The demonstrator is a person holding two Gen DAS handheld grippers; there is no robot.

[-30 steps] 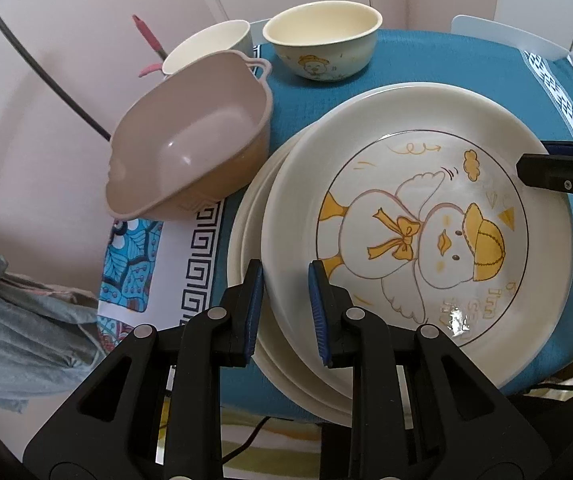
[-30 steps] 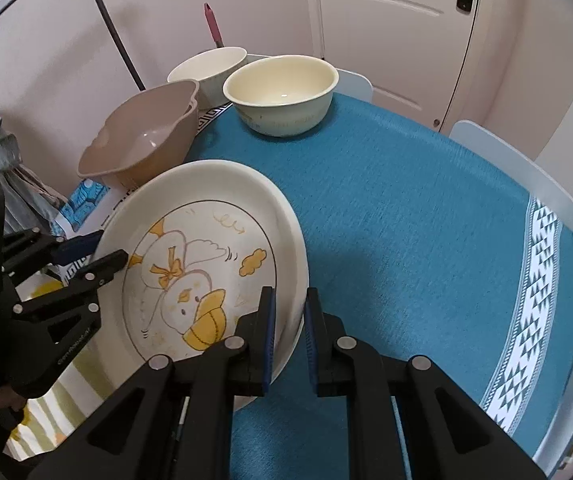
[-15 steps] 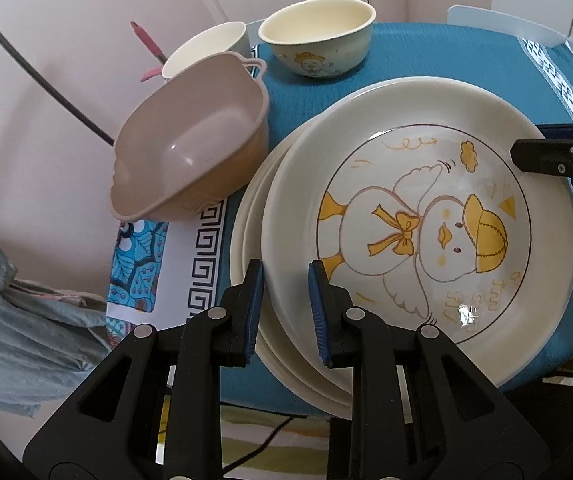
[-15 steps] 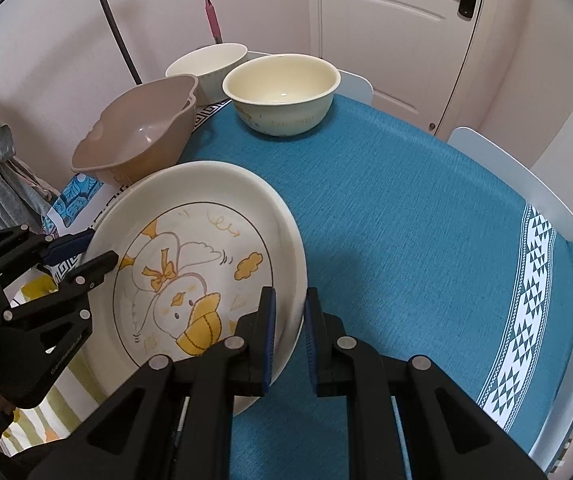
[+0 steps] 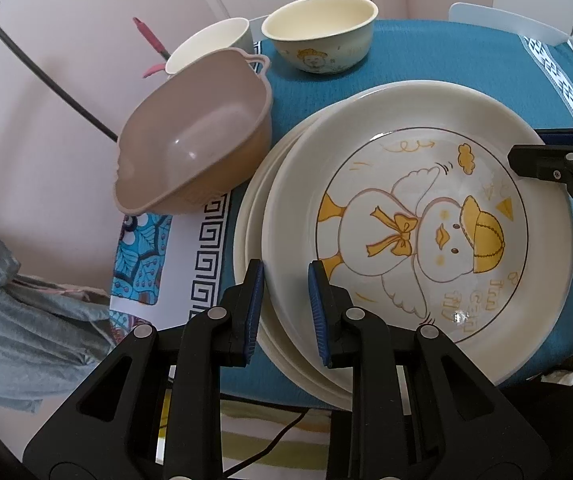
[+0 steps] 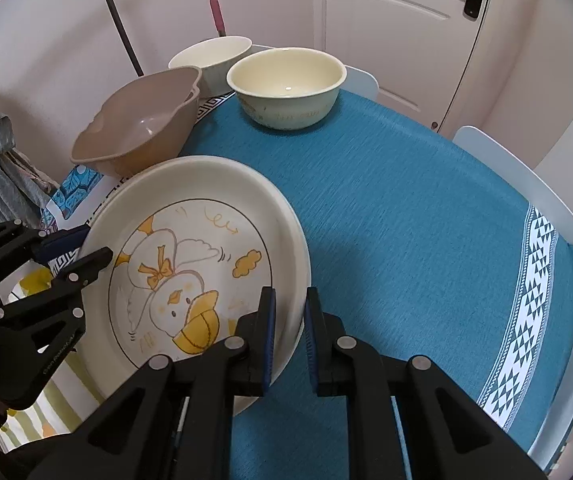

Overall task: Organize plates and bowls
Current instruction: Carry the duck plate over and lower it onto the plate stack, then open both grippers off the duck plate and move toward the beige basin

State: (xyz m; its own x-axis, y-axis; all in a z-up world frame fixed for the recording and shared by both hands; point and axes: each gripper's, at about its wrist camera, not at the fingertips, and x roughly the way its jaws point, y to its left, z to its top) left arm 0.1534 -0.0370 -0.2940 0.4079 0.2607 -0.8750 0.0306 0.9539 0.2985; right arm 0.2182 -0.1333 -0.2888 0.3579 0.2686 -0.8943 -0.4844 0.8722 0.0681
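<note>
Both my grippers clamp the duck plate [image 5: 418,236]: left gripper [image 5: 285,304] on its rim at seven o'clock, right gripper [image 6: 289,330] at three, above stacked plates [image 5: 252,224] on the table [image 6: 426,220].

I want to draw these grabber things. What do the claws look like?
Both look alike. The left claw and the right claw are chunky black plastic with triangle cut-outs and round silver bolts. Each has two flat fingers lined with ribbed blue pads. Small pale lettering runs along the left one's side, too tiny to read.
</note>
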